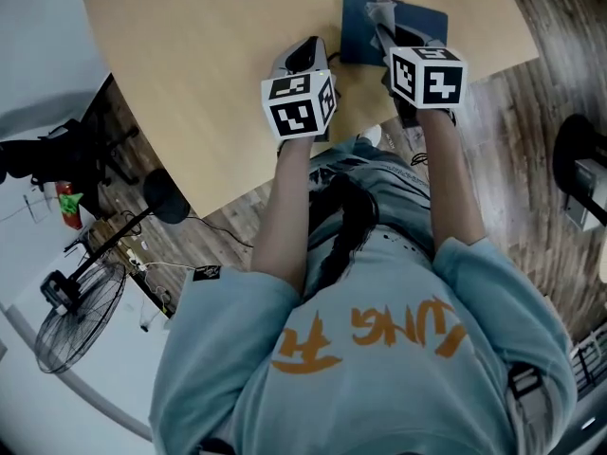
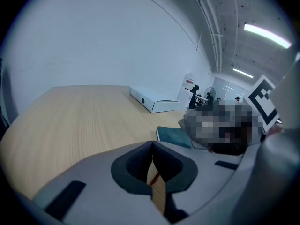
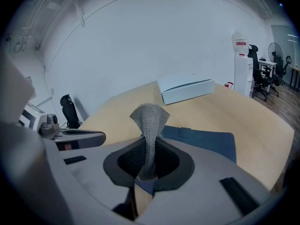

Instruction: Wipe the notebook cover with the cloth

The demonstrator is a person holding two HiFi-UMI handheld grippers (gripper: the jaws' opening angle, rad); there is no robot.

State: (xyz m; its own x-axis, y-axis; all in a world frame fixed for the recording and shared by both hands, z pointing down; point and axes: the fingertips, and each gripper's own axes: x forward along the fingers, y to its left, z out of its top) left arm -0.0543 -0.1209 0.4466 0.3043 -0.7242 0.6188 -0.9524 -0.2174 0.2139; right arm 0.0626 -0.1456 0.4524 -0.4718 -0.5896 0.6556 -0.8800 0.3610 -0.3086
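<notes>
- The right gripper [image 3: 148,165] has its fingers [image 3: 129,161] closed narrowly on a grey mesh cloth [image 3: 150,118]. A pinched strip of it runs between the pads and fans out past the tips.
- In the head view, the right gripper [image 1: 384,28] is at about 1 o'clock in the frame, over the notebook [image 1: 422,19]. The cloth [image 1: 379,11] shows as a pale fold against the dark cover. I cannot tell whether the cloth touches the cover.
- The notebook [image 3: 206,142] is dark blue and lies flat and closed on the surface [image 3: 248,116]. It is near the edge closest to the person, at 2 o'clock from the right fingers.
- The left gripper [image 2: 152,161] has its fingers [image 2: 136,165] shut, with the pads meeting at the tips and gripping no object. A sliver of surface [image 2: 79,121] shows through the slot below them.
- In the head view, the left gripper [image 1: 305,53] hangs over bare surface [image 1: 209,74] at the notebook's 9 o'clock. It is just beside the notebook, not over it.
- From the left gripper, the notebook [image 2: 172,136] is at 1 o'clock, with a mosaic patch over what is beyond it.
- A flat white box [image 3: 187,90] lies on the surface at 12 o'clock beyond the notebook, well apart from it. The left gripper view also shows the box [image 2: 152,100].
- A fan [image 1: 81,316] stands on the floor at 8 o'clock in the head view.
</notes>
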